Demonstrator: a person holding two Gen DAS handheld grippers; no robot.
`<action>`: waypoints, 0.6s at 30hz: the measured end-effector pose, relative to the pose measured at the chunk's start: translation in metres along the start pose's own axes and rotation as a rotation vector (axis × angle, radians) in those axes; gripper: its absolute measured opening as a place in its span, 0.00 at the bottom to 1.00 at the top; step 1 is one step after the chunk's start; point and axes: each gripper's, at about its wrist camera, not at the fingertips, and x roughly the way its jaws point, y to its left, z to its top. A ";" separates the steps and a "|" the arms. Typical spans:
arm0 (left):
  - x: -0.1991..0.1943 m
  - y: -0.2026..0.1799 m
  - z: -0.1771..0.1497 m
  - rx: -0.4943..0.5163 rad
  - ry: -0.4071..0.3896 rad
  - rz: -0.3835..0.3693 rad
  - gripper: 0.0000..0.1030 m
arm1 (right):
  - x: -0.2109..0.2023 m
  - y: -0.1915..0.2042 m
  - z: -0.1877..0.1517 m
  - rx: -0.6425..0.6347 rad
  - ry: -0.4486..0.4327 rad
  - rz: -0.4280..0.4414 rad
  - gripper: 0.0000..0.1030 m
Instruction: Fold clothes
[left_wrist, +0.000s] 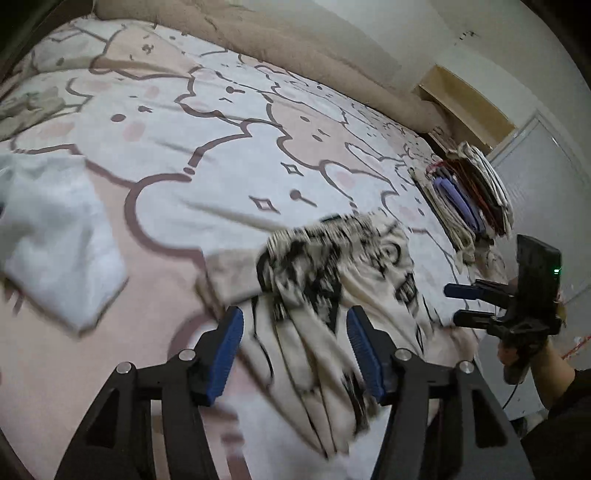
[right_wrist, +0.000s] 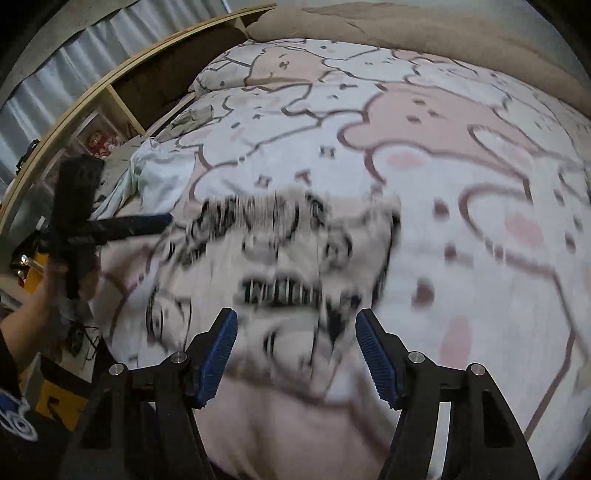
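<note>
A bedsheet (left_wrist: 229, 155) printed with pink and white cartoon bears outlined in brown covers the bed. Along its far edge lies a rolled beige blanket (left_wrist: 295, 40), which also shows in the right wrist view (right_wrist: 424, 26). Behind the blanket stands a pale wall (left_wrist: 424, 33). A wooden shelf (left_wrist: 465, 99) sits at the bed's far corner, beside a white door (left_wrist: 546, 162). In the right wrist view a wooden headboard (right_wrist: 110, 88) with open cubbies runs along the left side, and grey curtains (right_wrist: 74, 48) hang behind it. A yellow box (right_wrist: 59, 402) stands on the floor below.
</note>
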 end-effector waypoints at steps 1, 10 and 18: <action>-0.003 -0.007 -0.009 0.011 -0.002 0.004 0.56 | 0.001 0.002 -0.008 0.004 -0.013 0.001 0.65; 0.022 -0.052 -0.069 -0.008 0.034 0.032 0.56 | 0.023 -0.005 -0.023 0.065 -0.073 0.028 0.56; 0.029 -0.054 -0.077 -0.030 0.021 0.093 0.56 | 0.028 -0.010 -0.035 0.043 -0.080 0.030 0.40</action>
